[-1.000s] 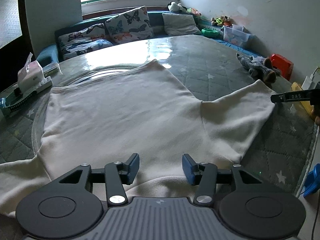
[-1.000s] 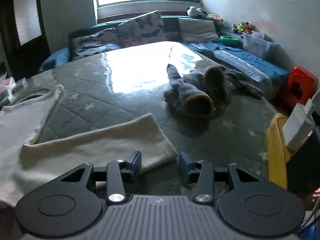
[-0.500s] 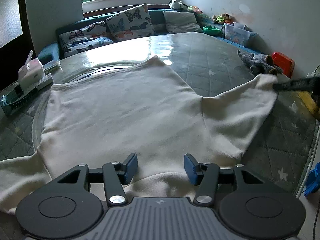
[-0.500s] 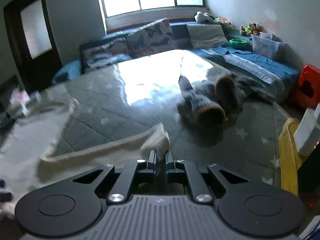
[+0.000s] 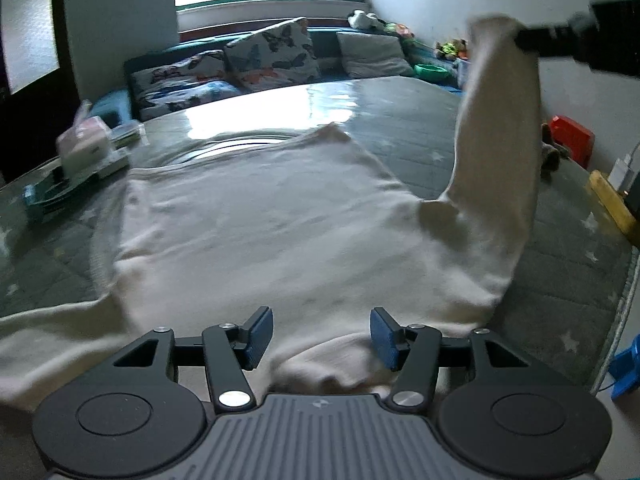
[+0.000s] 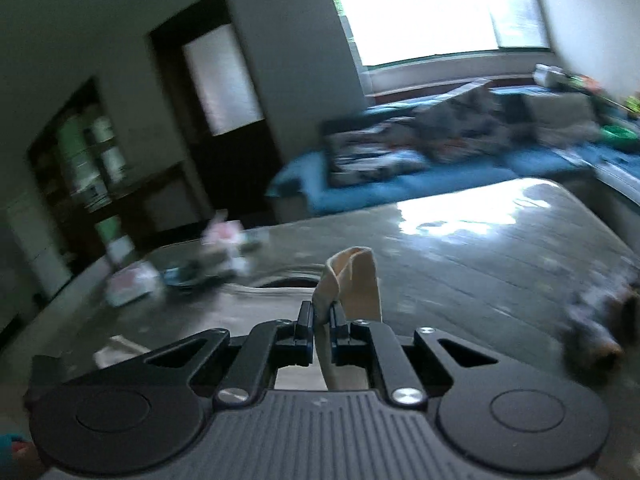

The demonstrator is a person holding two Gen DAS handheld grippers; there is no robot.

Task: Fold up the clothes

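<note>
Pinching cream sweater's (image 5: 272, 232) sleeve cuff (image 6: 352, 276), right claw (image 6: 321, 320) aloft.

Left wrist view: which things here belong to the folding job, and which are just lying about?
Part of the job:
- cream sweater
- its sleeve, lifted and pinched in the right gripper
- left gripper, open over the sweater's near edge

Lying about:
- tissue box
- butterfly cushions
- red stool

A cream long-sleeved garment (image 5: 260, 216) is spread flat on the quilted grey-green worktop (image 5: 420, 120). Its right sleeve (image 5: 496, 152) is lifted upright, the cuff (image 6: 352, 276) pinched, while the left sleeve (image 5: 48, 328) is laid flat along the near edge.
</note>
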